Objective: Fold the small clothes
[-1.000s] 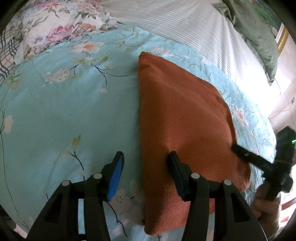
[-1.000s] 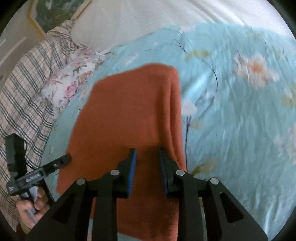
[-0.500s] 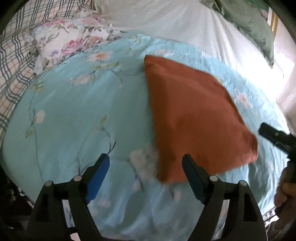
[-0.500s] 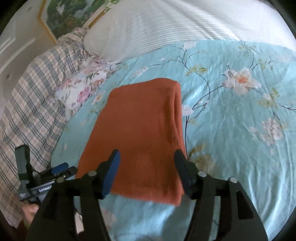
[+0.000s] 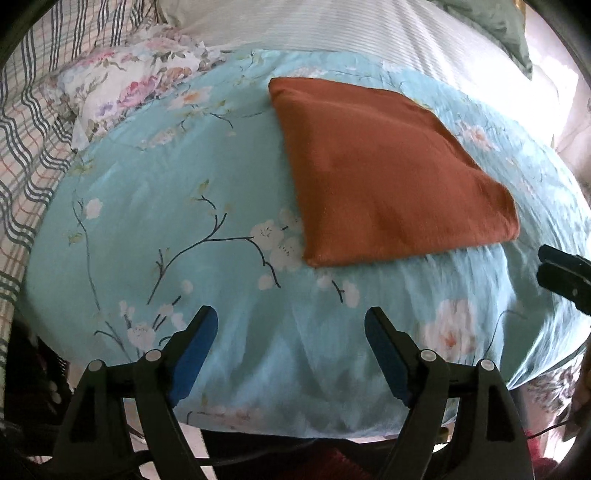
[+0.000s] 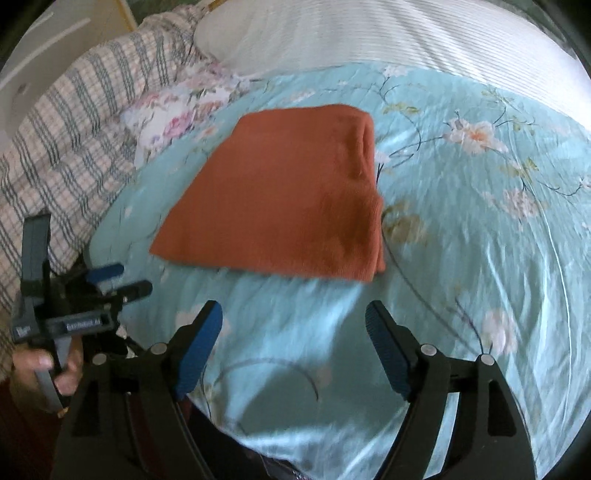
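Note:
A rust-orange garment (image 5: 384, 177) lies folded flat on the light-blue floral cover (image 5: 184, 206); it also shows in the right wrist view (image 6: 284, 199). My left gripper (image 5: 290, 328) is open and empty, held back near the bed's front edge, clear of the garment. My right gripper (image 6: 293, 325) is open and empty too, a short way in front of the garment's near edge. The left gripper also appears at the left of the right wrist view (image 6: 122, 280), and the right gripper's tips at the right edge of the left wrist view (image 5: 554, 266).
A pink floral pillow (image 5: 122, 85) and a plaid blanket (image 5: 26, 122) lie at the left. A white striped pillow (image 6: 406, 37) and a green pillow (image 5: 498, 26) lie at the back. The bed's front edge (image 5: 295, 424) drops off just below my fingers.
Both grippers have let go of the garment, opened wide and pulled back toward the bed's front edge. The folded garment has stayed flat on the cover.

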The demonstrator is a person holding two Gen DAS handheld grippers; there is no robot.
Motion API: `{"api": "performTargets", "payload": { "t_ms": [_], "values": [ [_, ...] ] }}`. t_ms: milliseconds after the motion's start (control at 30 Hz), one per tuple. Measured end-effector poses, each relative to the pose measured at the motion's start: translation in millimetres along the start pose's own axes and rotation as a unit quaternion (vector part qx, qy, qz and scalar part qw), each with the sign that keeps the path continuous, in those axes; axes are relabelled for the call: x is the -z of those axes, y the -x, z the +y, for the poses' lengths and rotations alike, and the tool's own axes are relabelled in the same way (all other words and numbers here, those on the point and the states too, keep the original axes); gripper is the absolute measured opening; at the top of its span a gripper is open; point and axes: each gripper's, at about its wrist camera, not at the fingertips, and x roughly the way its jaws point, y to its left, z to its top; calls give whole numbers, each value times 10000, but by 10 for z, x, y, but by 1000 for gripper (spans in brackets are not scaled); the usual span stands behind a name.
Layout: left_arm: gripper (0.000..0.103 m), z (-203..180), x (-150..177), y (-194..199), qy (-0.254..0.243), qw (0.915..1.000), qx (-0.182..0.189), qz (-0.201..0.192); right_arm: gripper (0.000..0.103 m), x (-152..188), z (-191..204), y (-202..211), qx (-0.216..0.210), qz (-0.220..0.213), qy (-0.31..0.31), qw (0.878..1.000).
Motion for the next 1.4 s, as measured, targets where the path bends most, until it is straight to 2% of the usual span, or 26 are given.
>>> {"api": "performTargets", "payload": {
  "t_ms": [200,400,500,533,800,1100,1400],
  "values": [
    [82,-15,6,220,-167,9990,-332,-251,86,100,19,122,130,30,65,9999],
    [82,-104,-115,524,-566,9952,-657,-463,87,-32,67,319,94,-107,156,9998],
    [83,-136,-149,666,-616,9944,-573,-642,101,-118,97,422,-1,-269,168,9995],
    [84,-139,-157,683,-603,9946,-527,-654,102,-141,106,441,-6,-316,171,9994],
    [85,-237,-182,542,-611,9958,-449,-515,102,-120,130,219,10,-118,238,9996],
    [85,-195,-255,265,-509,9970,-541,-236,102,-184,45,-4,108,63,194,9997],
    [85,-183,-424,297,-482,9957,-619,-496,102,-414,50,-47,112,-33,441,9990]
  ]
}}
